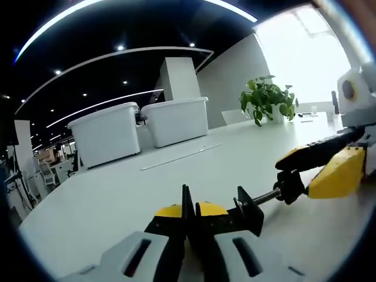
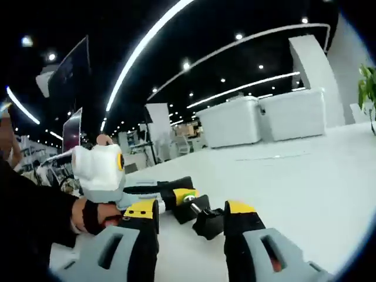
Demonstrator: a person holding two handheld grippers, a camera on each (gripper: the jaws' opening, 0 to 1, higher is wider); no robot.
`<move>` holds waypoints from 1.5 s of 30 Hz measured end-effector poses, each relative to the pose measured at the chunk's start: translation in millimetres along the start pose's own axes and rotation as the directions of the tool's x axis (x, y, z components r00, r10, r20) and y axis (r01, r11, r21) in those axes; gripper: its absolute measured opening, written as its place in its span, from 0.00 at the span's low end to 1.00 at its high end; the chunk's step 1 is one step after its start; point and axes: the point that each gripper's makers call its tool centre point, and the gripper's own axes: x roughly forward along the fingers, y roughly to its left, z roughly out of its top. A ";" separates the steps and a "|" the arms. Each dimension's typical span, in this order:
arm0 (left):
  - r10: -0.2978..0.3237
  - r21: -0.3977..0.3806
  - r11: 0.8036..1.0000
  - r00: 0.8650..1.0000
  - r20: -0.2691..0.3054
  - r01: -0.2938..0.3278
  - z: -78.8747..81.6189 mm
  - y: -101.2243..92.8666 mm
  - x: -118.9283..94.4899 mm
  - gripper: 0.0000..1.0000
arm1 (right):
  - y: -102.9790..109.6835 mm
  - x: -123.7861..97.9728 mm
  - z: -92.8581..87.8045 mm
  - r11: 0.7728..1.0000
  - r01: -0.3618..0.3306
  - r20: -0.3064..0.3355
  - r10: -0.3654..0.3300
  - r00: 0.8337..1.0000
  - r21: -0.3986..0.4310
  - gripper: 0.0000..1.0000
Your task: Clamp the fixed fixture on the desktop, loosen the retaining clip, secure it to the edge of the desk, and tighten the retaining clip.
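A black fixture clamp [image 1: 249, 212] with a metal screw rod lies low over the white table [image 1: 117, 194]. My left gripper [image 1: 188, 211] is shut on a thin black plate at the clamp's near end. From the right, my right gripper [image 1: 301, 171] reaches in with its yellow-tipped jaws on either side of the rod's black knob [image 1: 289, 187]. In the right gripper view, the right gripper [image 2: 191, 207] stands open, and the clamp's black end [image 2: 205, 220] sits in the gap without visible contact. The left gripper [image 2: 167, 194] shows there too, gripping the clamp from the left.
Two white lidded bins [image 1: 106, 134] [image 1: 176, 120] stand at the far side of the table, with a potted plant [image 1: 267, 100] to their right. A thin strip [image 1: 179, 155] lies flat mid-table. A person's hand [image 2: 88, 216] and dark sleeve hold the left gripper.
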 end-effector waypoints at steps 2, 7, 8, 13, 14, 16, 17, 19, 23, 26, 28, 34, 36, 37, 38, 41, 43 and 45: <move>0.002 0.001 1.000 1.000 -0.007 -0.002 -1.4 0.8 0.5 0.07 | -10.7 0.7 -12.2 0.995 0.038 -0.054 -0.033 0.998 0.093 0.37; -0.001 0.000 1.000 1.000 -0.006 0.001 -1.3 0.7 1.7 0.07 | -21.5 5.8 -20.4 0.972 0.070 -0.094 -0.050 0.994 0.226 0.27; -0.002 -0.001 1.000 1.000 -0.006 0.002 -1.3 0.7 1.8 0.07 | -24.4 7.1 -21.7 0.973 0.080 -0.102 -0.058 0.993 0.217 0.23; -0.001 -0.002 1.000 1.000 -0.004 0.001 -1.2 0.7 2.6 0.07 | -19.9 7.9 -24.2 0.966 0.067 -0.122 -0.037 0.992 0.248 0.23; -0.001 -0.003 1.000 1.000 -0.004 0.001 -1.2 0.7 2.7 0.07 | -19.8 8.1 -25.5 0.960 0.072 -0.133 -0.036 0.990 0.272 0.23; 0.001 -0.002 1.000 1.000 -0.004 -0.001 -1.3 0.8 2.8 0.07 | -18.6 8.2 -29.6 0.942 0.091 -0.170 -0.037 0.985 0.324 0.24; 0.001 -0.002 1.000 1.000 -0.004 -0.001 -1.3 0.7 2.6 0.07 | -19.2 9.0 -28.5 0.943 0.094 -0.173 -0.040 0.984 0.320 0.23; 0.004 0.002 1.000 1.000 -0.006 -0.004 -1.7 1.0 2.6 0.07 | -18.9 9.5 -27.4 0.954 0.095 -0.169 -0.048 0.984 0.284 0.22; 0.009 0.001 1.000 1.000 -0.007 -0.009 -2.1 2.0 2.9 0.07 | -14.7 8.8 -22.1 0.992 0.107 -0.135 -0.097 0.986 0.067 0.21; 0.017 -0.006 1.000 1.000 -0.006 -0.017 -2.5 3.8 2.2 0.06 | -4.5 10.0 -19.0 0.950 0.098 -0.089 -0.130 0.988 -0.295 0.20; 0.018 -0.010 1.000 1.000 0.000 -0.018 -1.6 4.4 1.7 0.06 | 0.7 10.1 -20.4 0.894 0.084 -0.076 -0.131 0.989 -0.440 0.20; 0.017 -0.006 1.000 1.000 -0.005 -0.017 -2.7 4.2 1.5 0.06 | 12.5 7.4 -16.1 0.563 0.114 0.018 -0.173 0.985 -0.818 0.21; 0.017 -0.007 1.000 1.000 -0.011 -0.017 -3.7 4.5 1.4 0.06 | 18.0 6.7 -10.6 0.441 0.147 0.073 -0.179 0.981 -0.885 0.20; 0.017 -0.008 1.000 1.000 -0.012 -0.017 -3.9 4.5 1.2 0.06 | 17.7 5.7 -16.5 0.470 0.128 0.047 -0.180 0.983 -0.873 0.20; 0.018 -0.006 1.000 1.000 -0.012 -0.018 -3.8 4.4 1.4 0.06 | 17.3 4.4 -15.9 0.474 0.129 0.048 -0.179 0.983 -0.871 0.21; 0.015 -0.001 1.000 1.000 -0.011 -0.015 -3.5 3.9 2.1 0.07 | 15.5 4.7 -15.5 0.470 0.128 0.047 -0.181 0.982 -0.873 0.21; 0.016 0.002 1.000 1.000 -0.011 -0.016 -3.6 3.9 2.4 0.07 | 12.7 5.3 -14.9 0.473 0.130 0.047 -0.184 0.982 -0.872 0.21; 0.016 0.004 1.000 1.000 -0.010 -0.016 -3.5 3.9 3.0 0.07 | 10.8 5.3 -14.4 0.482 0.132 0.047 -0.184 0.982 -0.866 0.22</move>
